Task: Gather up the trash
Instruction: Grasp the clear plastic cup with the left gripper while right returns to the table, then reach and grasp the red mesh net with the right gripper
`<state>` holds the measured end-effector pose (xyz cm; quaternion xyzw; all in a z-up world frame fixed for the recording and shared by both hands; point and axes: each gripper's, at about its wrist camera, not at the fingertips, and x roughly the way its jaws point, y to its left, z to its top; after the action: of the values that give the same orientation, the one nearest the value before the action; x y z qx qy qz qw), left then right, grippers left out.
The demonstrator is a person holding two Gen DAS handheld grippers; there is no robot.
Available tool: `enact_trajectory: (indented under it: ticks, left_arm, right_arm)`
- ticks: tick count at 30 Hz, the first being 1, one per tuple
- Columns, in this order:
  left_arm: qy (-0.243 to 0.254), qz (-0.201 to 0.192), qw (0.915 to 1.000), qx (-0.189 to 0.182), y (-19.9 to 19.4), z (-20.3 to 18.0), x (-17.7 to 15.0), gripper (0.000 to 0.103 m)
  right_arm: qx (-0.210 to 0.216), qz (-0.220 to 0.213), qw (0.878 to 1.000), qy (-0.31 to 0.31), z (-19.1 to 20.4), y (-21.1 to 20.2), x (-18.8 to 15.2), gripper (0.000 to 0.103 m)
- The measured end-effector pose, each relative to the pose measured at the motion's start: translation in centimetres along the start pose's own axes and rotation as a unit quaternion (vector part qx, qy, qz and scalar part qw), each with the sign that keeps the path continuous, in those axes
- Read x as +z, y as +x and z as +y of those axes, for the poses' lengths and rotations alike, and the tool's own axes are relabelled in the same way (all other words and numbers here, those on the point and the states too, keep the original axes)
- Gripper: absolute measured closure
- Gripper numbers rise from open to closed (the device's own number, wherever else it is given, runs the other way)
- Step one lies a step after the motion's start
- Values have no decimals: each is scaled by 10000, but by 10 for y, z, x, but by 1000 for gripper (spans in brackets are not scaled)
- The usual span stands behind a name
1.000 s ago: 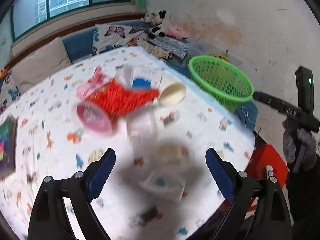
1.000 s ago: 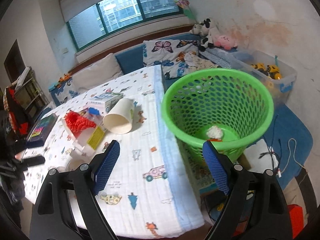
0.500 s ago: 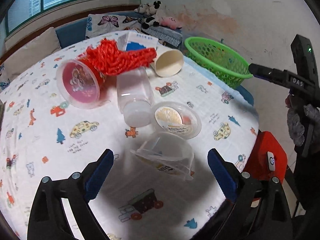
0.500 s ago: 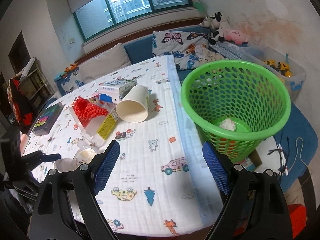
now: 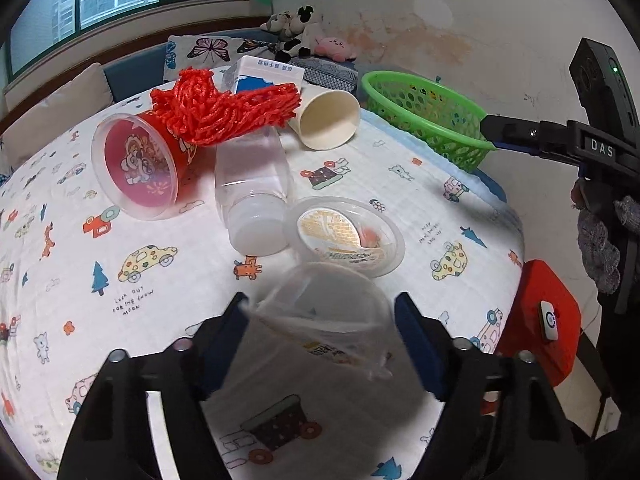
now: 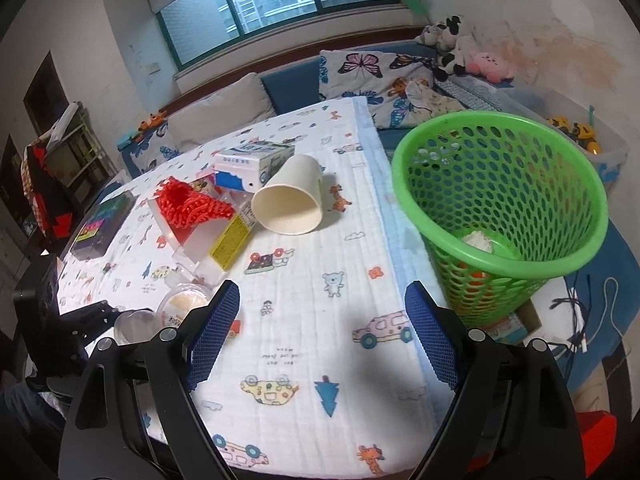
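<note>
At lower centre, the clear plastic cup [image 5: 324, 312] is straddled by the unclenched left hand-held gripper [image 5: 322, 320]; clenching seems needed next, while the right hand-held gripper [image 6: 322, 344] is empty and spread.

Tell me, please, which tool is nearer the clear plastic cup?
Left. The left tool straddles the clear plastic cup; the right tool hangs open nearer the green basket.

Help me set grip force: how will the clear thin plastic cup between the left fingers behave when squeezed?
The clear thin plastic cup looks flimsy, so it probably buckles. It appears empty, thus likely light. Its smooth wall may slip from the left gripper.
</note>
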<state>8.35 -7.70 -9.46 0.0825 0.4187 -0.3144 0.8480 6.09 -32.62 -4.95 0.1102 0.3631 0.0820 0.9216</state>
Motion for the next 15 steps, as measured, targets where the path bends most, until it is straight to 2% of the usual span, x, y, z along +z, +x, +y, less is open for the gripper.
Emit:
enact_trajectory:
  ticks: [10, 15]
  left_arm:
    - [23, -156, 9999, 42, -21, 2, -4, 39]
    - [-132, -227, 9996, 93, -35, 12, -3, 39]
  right_arm:
    - [135, 113, 9997, -152, 16, 12, 1, 18]
    - [237, 139, 9993, -241, 26, 20, 5, 18]
